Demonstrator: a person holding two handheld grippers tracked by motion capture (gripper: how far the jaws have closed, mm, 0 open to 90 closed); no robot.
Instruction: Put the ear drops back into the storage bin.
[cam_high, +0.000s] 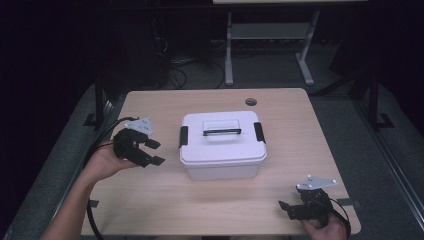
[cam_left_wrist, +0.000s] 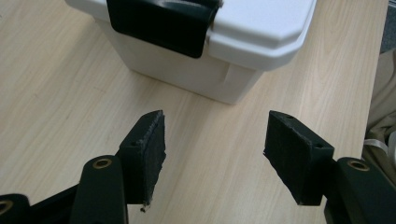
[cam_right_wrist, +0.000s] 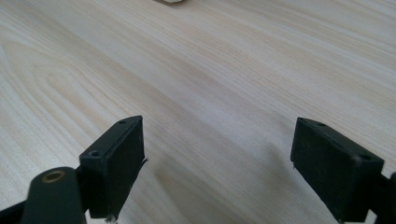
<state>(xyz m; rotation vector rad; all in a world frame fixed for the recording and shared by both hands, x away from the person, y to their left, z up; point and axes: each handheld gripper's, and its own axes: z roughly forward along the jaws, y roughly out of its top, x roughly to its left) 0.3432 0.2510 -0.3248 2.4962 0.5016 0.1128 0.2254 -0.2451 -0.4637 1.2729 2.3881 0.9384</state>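
A white lidded plastic box (cam_high: 222, 145) stands in the middle of the wooden table (cam_high: 280, 115). It has a clear handle (cam_high: 221, 127) on top and a black latch (cam_high: 183, 136) on each short side. My left gripper (cam_high: 156, 152) hovers just left of the box, open and empty, jaws pointing at the left latch (cam_left_wrist: 161, 23). The box (cam_left_wrist: 224, 51) lies a short way beyond the left gripper (cam_left_wrist: 214, 151). My right gripper (cam_high: 285, 209) rests low at the table's front right corner, open, jaws pointing left. Bare wood lies between the right gripper (cam_right_wrist: 217, 161) jaws.
A round cable hole (cam_high: 251, 102) is in the table's back edge area. Behind the table stand a white desk frame (cam_high: 270, 37) and cables on the dark floor. Bare table surface lies in front of the box and to both sides.
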